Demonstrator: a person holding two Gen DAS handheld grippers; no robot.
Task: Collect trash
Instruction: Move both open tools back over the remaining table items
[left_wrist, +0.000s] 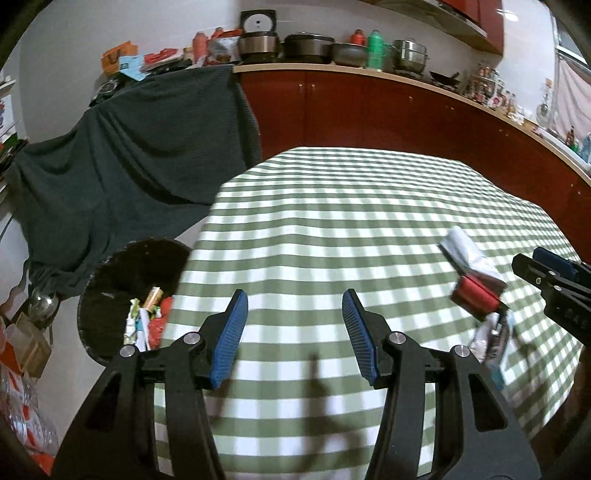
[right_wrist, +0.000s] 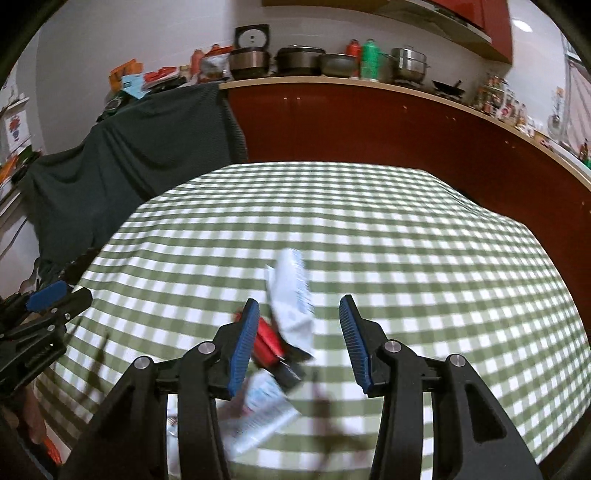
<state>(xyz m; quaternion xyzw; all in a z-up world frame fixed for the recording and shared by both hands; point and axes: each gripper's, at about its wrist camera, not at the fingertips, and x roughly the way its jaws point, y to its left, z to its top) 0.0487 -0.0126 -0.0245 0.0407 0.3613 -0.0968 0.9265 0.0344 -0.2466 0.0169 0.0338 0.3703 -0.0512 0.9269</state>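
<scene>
A blurred strip of trash lies on the green-checked tablecloth: a white wrapper, a red packet and a pale printed wrapper. My right gripper is open just above this trash, which shows between and below its blue pads. In the left wrist view the same trash lies at the right, with the right gripper beside it. My left gripper is open and empty over the cloth near the table's left edge.
A black trash bin with several wrappers inside stands on the floor left of the table. A dark green cloth drapes furniture behind it. Red cabinets with pots on the counter run along the back and right.
</scene>
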